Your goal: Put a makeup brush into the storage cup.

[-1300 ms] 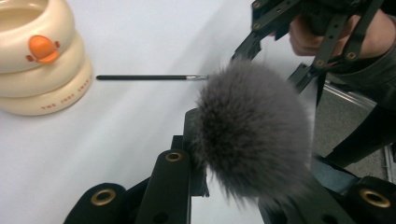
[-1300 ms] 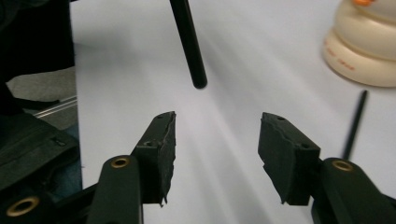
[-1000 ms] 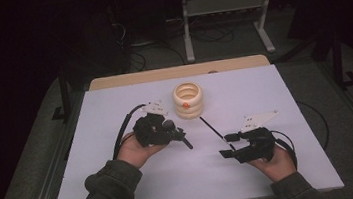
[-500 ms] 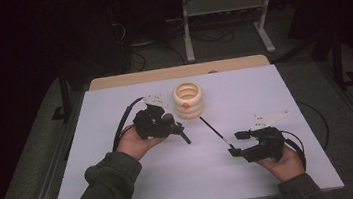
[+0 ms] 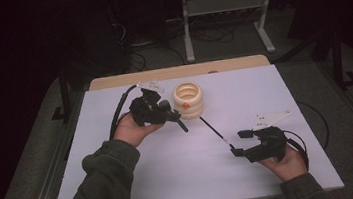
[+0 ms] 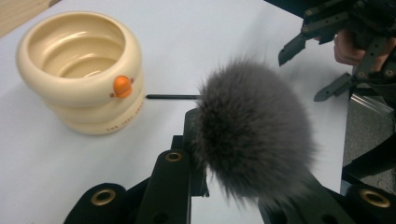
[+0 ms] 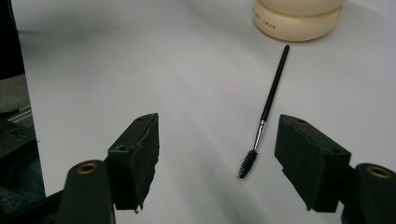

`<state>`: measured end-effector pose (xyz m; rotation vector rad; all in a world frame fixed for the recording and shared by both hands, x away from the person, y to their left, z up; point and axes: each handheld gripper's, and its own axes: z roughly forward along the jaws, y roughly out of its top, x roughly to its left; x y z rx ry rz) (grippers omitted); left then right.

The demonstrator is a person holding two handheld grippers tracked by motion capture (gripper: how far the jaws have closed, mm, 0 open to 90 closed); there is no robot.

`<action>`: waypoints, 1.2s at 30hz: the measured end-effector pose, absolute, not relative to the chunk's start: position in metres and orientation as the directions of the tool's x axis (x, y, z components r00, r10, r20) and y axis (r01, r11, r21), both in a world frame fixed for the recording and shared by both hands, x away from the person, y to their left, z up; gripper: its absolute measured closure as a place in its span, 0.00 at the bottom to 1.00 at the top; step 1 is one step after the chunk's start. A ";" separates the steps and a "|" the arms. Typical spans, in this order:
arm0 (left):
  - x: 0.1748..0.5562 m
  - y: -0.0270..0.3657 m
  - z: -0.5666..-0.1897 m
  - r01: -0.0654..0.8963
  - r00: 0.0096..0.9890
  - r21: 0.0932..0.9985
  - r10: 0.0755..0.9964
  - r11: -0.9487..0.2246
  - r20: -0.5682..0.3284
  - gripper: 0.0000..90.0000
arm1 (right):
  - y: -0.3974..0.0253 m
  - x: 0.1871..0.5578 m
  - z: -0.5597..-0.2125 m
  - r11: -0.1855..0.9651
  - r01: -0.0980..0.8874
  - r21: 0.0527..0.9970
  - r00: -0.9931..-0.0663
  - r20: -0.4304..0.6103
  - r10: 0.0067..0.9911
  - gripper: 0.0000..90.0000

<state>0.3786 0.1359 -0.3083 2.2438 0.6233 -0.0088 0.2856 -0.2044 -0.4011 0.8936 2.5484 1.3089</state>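
White matte table (image 5: pixel 182 169); left gripper (image 6: pixel 224 186) clamps fluffy grey brush (image 6: pixel 252 130); right gripper (image 7: pixel 217 154) wide, slim spoolie (image 7: pixel 266 112) between.

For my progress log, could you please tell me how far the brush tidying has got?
Done: nothing yet; the cream holder looks empty. In hand: the left hand-held gripper is shut on the fluffy grey brush beside the holder. Left: the spoolie wand lies on the table before the open right hand-held gripper.

Left tongs (image 5: pixel 180 124) point toward four o'clock, clamped shut; right tongs (image 5: pixel 240 142) point toward ten o'clock, jaws spread wide.
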 end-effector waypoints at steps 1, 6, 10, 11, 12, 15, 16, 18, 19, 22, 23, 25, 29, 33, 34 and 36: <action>0.380 0.136 -0.307 0.443 0.877 0.695 0.435 -0.566 -0.204 0.86 | -0.204 0.286 -0.401 0.446 0.441 0.779 -0.814 0.138 0.565 0.33; 0.391 0.134 -0.297 0.448 0.875 0.694 0.436 -0.563 -0.211 0.86 | -0.204 0.286 -0.402 0.459 0.435 0.774 -0.814 0.121 0.568 0.31; 0.400 0.128 -0.290 0.450 0.876 0.686 0.434 -0.572 -0.212 0.86 | -0.206 0.287 -0.402 0.451 0.440 0.777 -0.811 0.128 0.572 0.31; 0.400 0.128 -0.290 0.450 0.876 0.686 0.434 -0.572 -0.212 0.86 | -0.206 0.287 -0.402 0.451 0.440 0.777 -0.811 0.128 0.572 0.31; 0.402 0.126 -0.288 0.448 0.876 0.686 0.435 -0.574 -0.208 0.86 | -0.207 0.287 -0.401 0.449 0.438 0.779 -0.811 0.127 0.571 0.31; 0.408 0.120 -0.283 0.444 0.878 0.685 0.432 -0.578 -0.204 0.86 | -0.208 0.287 -0.400 0.439 0.441 0.783 -0.806 0.130 0.577 0.30; 0.410 0.118 -0.281 0.443 0.879 0.683 0.433 -0.581 -0.201 0.86 | -0.209 0.287 -0.399 0.436 0.438 0.787 -0.806 0.129 0.577 0.30; 0.414 0.116 -0.277 0.442 0.878 0.684 0.437 -0.580 -0.197 0.86 | -0.210 0.287 -0.399 0.436 0.433 0.789 -0.807 0.123 0.578 0.30; 0.417 0.116 -0.275 0.445 0.876 0.688 0.439 -0.573 -0.201 0.86 | -0.210 0.287 -0.399 0.433 0.434 0.790 -0.806 0.124 0.579 0.30; 0.429 0.113 -0.266 0.455 0.867 0.689 0.456 -0.564 -0.199 0.86 | -0.211 0.287 -0.399 0.430 0.438 0.789 -0.803 0.128 0.583 0.29; 0.429 0.113 -0.266 0.455 0.867 0.689 0.456 -0.564 -0.199 0.86 | -0.211 0.287 -0.399 0.430 0.438 0.789 -0.803 0.128 0.583 0.29; 0.434 0.113 -0.262 0.458 0.862 0.699 0.466 -0.549 -0.199 0.86 | -0.212 0.287 -0.399 0.438 0.427 0.791 -0.807 0.116 0.579 0.29; 0.443 0.110 -0.259 0.482 0.845 0.695 0.492 -0.534 -0.208 0.86 | -0.214 0.286 -0.397 0.421 0.433 0.797 -0.800 0.124 0.587 0.28; 0.454 0.108 -0.259 0.503 0.830 0.696 0.512 -0.513 -0.222 0.86 | -0.214 0.286 -0.395 0.418 0.430 0.800 -0.798 0.121 0.590 0.28; 0.457 0.107 -0.258 0.503 0.829 0.691 0.517 -0.519 -0.215 0.86 | -0.214 0.287 -0.395 0.419 0.426 0.802 -0.799 0.116 0.590 0.28; 0.464 0.103 -0.257 0.504 0.824 0.684 0.530 -0.527 -0.199 0.86 | -0.213 0.288 -0.396 0.431 0.425 0.796 -0.801 0.109 0.589 0.28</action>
